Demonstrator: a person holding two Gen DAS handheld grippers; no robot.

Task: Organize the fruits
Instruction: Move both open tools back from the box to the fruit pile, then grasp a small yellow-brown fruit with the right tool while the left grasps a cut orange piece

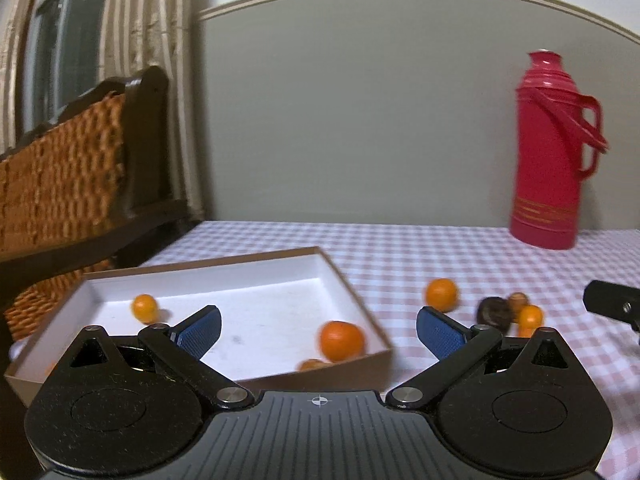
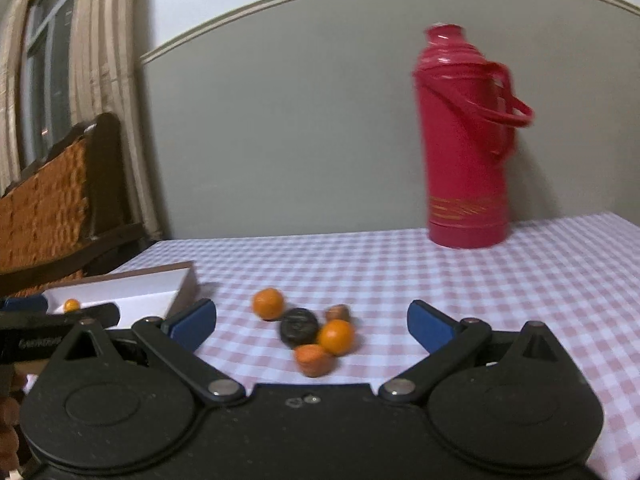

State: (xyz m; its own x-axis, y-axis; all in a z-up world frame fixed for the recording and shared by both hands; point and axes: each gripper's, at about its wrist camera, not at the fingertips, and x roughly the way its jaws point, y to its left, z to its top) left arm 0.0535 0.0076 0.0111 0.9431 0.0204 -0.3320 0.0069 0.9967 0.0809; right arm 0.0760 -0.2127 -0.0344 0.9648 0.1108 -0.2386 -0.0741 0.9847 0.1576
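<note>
The left hand-held gripper [image 1: 318, 330] hangs with its blue pads spread wide and empty over the near right part of the shallow white box [image 1: 352, 296] at the left of the checked desk [image 1: 440, 248], where a large orange [image 1: 342, 341] and a small orange [image 1: 144, 307] lie. The right hand-held gripper [image 2: 312, 324] is likewise spread apart, empty, above a loose cluster right of the box: two oranges [image 2: 268, 303], a dark round fruit [image 2: 299, 327] and two brownish-orange pieces [image 2: 314, 360]. A red thermos [image 2: 464, 140] stands at the far right.

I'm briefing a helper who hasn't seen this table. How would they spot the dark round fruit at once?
Start at the tall red thermos on the checked tablecloth, then look to the nearer loose cluster of fruit right of the white box. The dark fruit sits in the cluster's middle; it alone is blackish, every neighbour being orange.
</note>
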